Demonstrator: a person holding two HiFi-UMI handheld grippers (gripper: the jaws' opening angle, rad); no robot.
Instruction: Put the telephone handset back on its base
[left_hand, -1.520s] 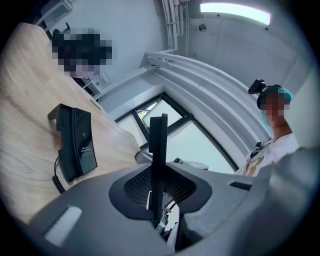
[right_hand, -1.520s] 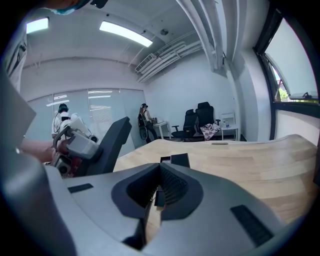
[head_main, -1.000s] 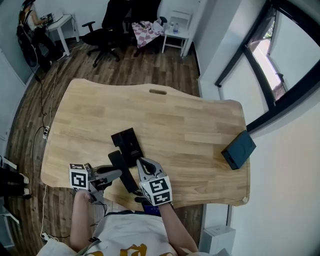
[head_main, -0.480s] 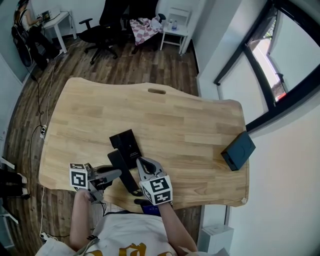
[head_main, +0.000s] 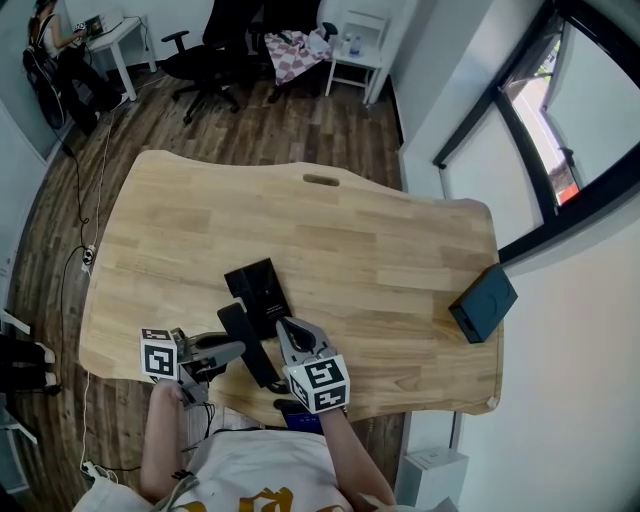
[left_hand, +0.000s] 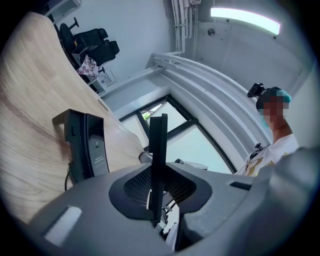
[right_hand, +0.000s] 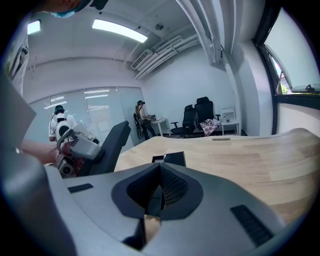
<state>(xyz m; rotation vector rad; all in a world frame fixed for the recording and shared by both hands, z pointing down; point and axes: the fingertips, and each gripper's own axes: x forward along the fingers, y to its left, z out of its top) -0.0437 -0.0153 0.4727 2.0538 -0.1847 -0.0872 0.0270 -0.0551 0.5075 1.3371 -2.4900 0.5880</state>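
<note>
The black telephone base (head_main: 262, 288) lies flat on the wooden table (head_main: 380, 250) near its front edge. My left gripper (head_main: 232, 349) comes in from the left and is shut on the long black handset (head_main: 250, 345), which hangs just in front of the base. In the left gripper view the handset (left_hand: 158, 145) stands edge-on between the jaws, with the base (left_hand: 85, 145) to its left. My right gripper (head_main: 292, 332) is just right of the handset, not touching it. In the right gripper view my right gripper (right_hand: 161, 187) is shut and holds nothing.
A dark blue box (head_main: 484, 302) sits at the table's right edge. A cable slot (head_main: 321, 180) is cut near the far edge. Black office chairs (head_main: 205, 60) and a white side table (head_main: 352, 65) stand beyond the table. A window wall runs along the right.
</note>
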